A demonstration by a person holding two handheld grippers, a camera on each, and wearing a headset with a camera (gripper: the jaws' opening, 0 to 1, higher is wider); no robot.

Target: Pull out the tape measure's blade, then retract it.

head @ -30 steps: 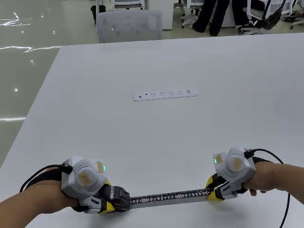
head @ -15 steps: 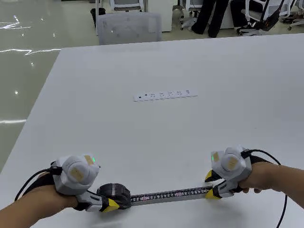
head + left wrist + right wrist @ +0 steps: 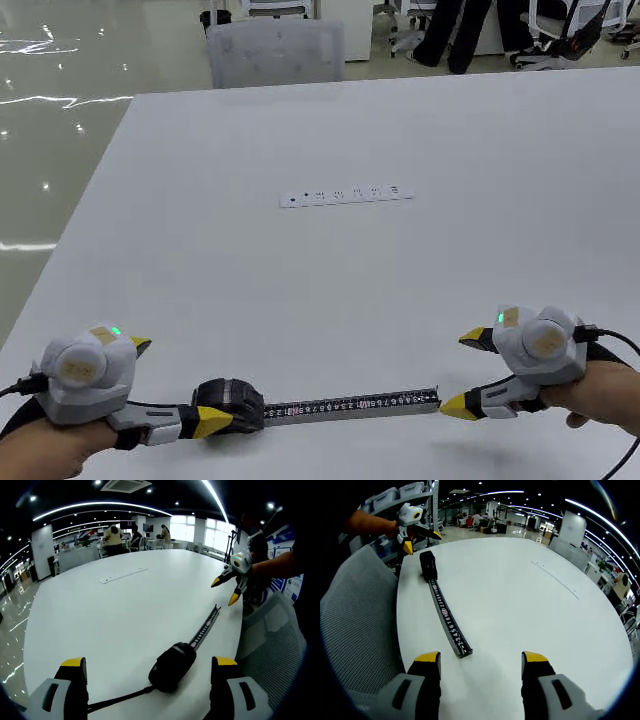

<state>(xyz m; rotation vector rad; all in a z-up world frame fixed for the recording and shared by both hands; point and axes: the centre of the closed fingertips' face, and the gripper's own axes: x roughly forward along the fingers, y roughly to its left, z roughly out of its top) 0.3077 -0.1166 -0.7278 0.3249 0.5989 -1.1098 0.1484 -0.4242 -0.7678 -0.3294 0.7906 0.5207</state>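
Tape measure (image 3: 228, 405) work was judged to stand between its two halves: the blade (image 3: 352, 405) was drawn out, and the retraction was not yet done.

In the head view, the black case lay at the near edge of the white table (image 3: 330, 290), with the blade stretched flat from it towards the right. The left gripper (image 3: 176, 383) was held wide open, its lower yellow tip just beside the case. The right gripper (image 3: 462, 372) was likewise spread, its lower tip near the blade's free end but apart from it. A power strip (image 3: 346, 197) lay well apart, further up the table.

In the left gripper view, the case (image 3: 174, 666) was seen ahead between the parted jaws, gripped by neither (whether it was brushed by one could not be told). The blade (image 3: 202, 629) ran off towards the right gripper (image 3: 227, 590).

In the right gripper view, the hook end (image 3: 465, 652) lay just ahead of the open jaws, nearer the left one, and the blade led back to the case (image 3: 427, 565).

For a clean retraction, the case would best be clamped squarely first. The hook end should be pinched and fed back slowly, not let fly. A lock was presumably set (none could be made out), and it would need freeing.
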